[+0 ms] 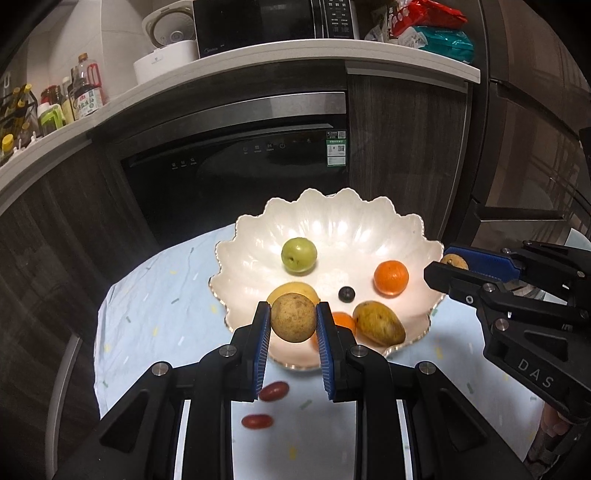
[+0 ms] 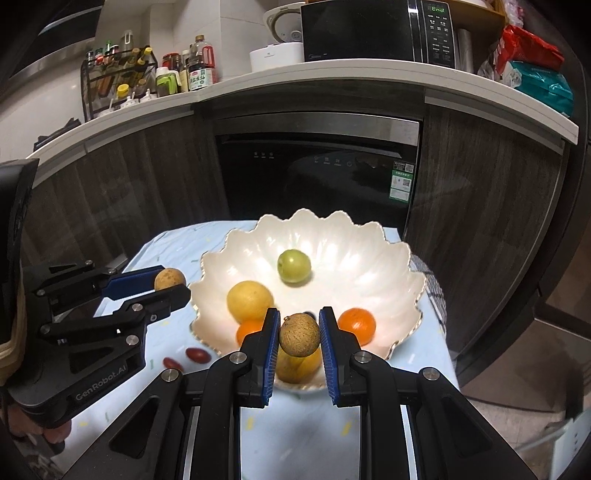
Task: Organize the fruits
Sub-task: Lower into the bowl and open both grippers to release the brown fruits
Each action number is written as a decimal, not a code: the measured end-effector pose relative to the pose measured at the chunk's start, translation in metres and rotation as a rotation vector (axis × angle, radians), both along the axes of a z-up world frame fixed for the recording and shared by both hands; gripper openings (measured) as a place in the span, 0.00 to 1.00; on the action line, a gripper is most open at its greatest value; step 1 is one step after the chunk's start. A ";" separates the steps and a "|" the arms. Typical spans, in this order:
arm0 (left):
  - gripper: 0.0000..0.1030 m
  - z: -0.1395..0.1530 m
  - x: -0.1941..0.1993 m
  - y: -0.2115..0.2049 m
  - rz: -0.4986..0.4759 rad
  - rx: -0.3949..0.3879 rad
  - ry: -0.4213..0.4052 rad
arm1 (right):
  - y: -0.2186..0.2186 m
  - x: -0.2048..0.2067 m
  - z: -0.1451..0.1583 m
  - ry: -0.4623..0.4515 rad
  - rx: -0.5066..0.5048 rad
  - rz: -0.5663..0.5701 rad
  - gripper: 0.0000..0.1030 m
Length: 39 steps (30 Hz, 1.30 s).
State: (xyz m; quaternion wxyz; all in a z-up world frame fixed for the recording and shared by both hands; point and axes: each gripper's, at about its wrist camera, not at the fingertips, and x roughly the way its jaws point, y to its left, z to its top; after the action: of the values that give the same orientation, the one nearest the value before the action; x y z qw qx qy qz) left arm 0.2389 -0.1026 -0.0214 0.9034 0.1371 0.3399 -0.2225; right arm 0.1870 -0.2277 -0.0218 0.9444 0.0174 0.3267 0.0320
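Both black blue-padded tongs, left gripper (image 1: 293,319) and right gripper (image 2: 298,334), are each clenching a round brown longan; releasing early risks fruit missing the scalloped white bowl (image 1: 369,229).

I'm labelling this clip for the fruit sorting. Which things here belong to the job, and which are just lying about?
Job:
- left tool shut on a round brown fruit
- right tool shut on another round brown fruit
- white scalloped bowl holding a green round fruit
- two red oval fruits on the cloth

Lying about:
- black microwave
- white rice cooker
- sauce bottles
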 end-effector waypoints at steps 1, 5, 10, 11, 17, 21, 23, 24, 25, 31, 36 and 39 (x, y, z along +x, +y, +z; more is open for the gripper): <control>0.24 0.000 0.003 -0.002 -0.001 -0.001 0.002 | -0.003 0.004 0.000 -0.002 0.000 -0.003 0.22; 0.24 0.000 0.016 -0.012 -0.009 0.001 -0.003 | -0.013 0.017 0.002 -0.010 -0.010 -0.010 0.22; 0.24 0.001 0.033 -0.024 -0.016 -0.004 -0.005 | -0.028 0.034 0.002 -0.012 -0.023 -0.028 0.22; 0.24 0.001 0.035 -0.026 -0.017 -0.004 -0.007 | -0.030 0.037 0.002 -0.012 -0.025 -0.032 0.22; 0.24 -0.001 0.054 -0.037 -0.026 -0.005 -0.002 | -0.045 0.057 0.001 -0.010 -0.034 -0.043 0.22; 0.24 -0.005 0.067 -0.045 -0.027 -0.004 0.008 | -0.052 0.069 -0.002 0.000 -0.032 -0.048 0.22; 0.24 -0.007 0.073 -0.048 -0.027 -0.001 0.012 | -0.054 0.074 -0.004 0.001 -0.035 -0.048 0.22; 0.24 -0.008 0.076 -0.049 -0.026 0.001 0.015 | -0.055 0.078 -0.006 0.005 -0.036 -0.047 0.22; 0.24 -0.010 0.079 -0.050 -0.021 0.002 0.021 | -0.056 0.082 -0.008 0.014 -0.035 -0.046 0.22; 0.24 -0.020 0.094 -0.050 0.020 0.005 0.049 | -0.063 0.102 -0.018 0.051 -0.021 -0.053 0.22; 0.25 -0.028 0.101 -0.051 0.043 0.014 0.068 | -0.064 0.114 -0.025 0.072 -0.025 -0.044 0.22; 0.25 -0.032 0.104 -0.050 0.062 0.018 0.078 | -0.064 0.120 -0.029 0.086 -0.025 -0.038 0.22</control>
State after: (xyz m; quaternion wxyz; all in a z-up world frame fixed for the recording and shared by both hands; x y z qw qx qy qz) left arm 0.3426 -0.1526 -0.0533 0.8947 0.1257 0.3809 -0.1964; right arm 0.3070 -0.2922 -0.0510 0.9301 0.0129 0.3669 0.0092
